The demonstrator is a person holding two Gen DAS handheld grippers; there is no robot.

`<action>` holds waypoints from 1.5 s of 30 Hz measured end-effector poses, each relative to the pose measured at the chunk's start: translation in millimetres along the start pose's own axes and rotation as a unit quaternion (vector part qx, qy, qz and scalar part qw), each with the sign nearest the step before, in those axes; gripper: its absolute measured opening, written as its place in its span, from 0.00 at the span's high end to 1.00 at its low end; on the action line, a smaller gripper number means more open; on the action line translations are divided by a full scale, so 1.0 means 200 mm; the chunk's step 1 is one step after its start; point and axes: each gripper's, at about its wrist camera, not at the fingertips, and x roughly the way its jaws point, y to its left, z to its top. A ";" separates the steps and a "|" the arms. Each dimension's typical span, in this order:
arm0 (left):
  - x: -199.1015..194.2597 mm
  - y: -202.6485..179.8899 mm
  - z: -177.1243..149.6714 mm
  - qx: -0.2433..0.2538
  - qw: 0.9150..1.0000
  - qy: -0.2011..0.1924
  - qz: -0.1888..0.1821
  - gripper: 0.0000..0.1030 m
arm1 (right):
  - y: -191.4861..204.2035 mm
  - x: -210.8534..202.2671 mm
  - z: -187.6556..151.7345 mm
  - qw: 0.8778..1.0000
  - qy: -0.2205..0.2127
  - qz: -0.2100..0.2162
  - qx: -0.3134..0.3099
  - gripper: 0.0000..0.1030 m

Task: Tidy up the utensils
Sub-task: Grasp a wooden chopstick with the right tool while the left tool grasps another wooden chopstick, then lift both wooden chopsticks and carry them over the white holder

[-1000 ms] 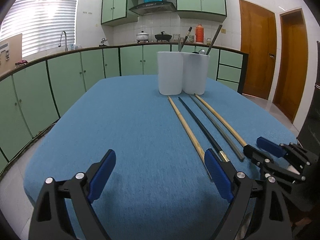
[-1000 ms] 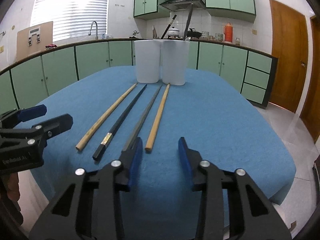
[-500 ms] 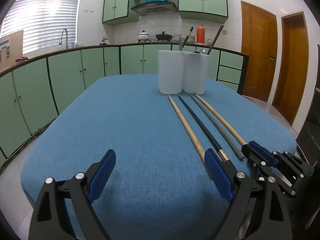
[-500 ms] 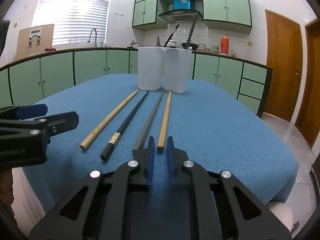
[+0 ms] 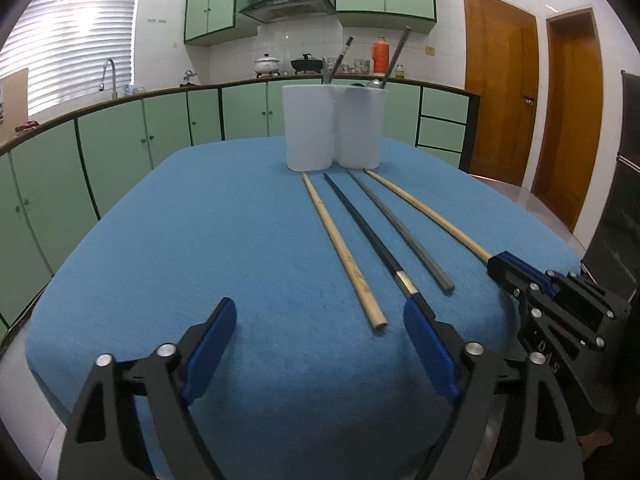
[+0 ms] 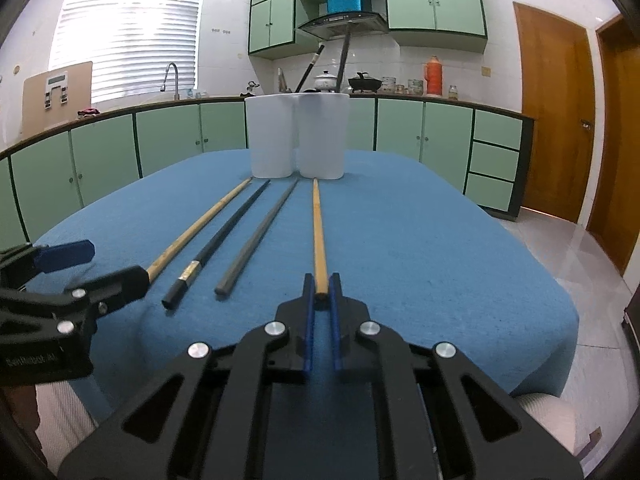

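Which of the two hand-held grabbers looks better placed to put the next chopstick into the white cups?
The right gripper. It is already shut on the near end of the rightmost wooden chopstick, which points toward the white cups. The left gripper is closing, with nothing between its fingers.

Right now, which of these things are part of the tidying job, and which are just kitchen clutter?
Part of the job:
- four chopsticks on the cloth, one clamped in the right gripper
- two white holders
- left gripper, jaws closing, nothing between them

Just lying about:
- white pot
- black pan
- orange flask
- tap
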 end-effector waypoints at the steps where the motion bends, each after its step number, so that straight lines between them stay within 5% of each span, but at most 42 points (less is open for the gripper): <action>1: 0.01 -0.01 0.00 0.001 1.000 0.003 0.000 0.27 | 0.00 0.00 0.00 1.000 0.000 0.001 0.001 0.94; 14: 0.01 -0.10 -0.03 0.013 1.000 -0.006 0.010 0.69 | -0.02 -0.01 -0.02 1.000 -0.002 0.013 0.006 0.94; 18: 0.01 -0.12 -0.03 0.018 1.000 -0.008 0.008 0.91 | -0.03 -0.01 -0.03 1.000 -0.003 0.017 0.006 0.94; 31: -0.13 -0.05 0.09 0.013 0.998 -0.056 0.031 0.93 | -0.06 -0.12 0.08 0.999 -0.033 0.020 -0.015 0.94; 45: -0.41 0.01 0.45 0.016 0.986 -0.167 0.018 0.93 | -0.18 -0.30 0.56 0.994 -0.104 0.029 -0.006 0.94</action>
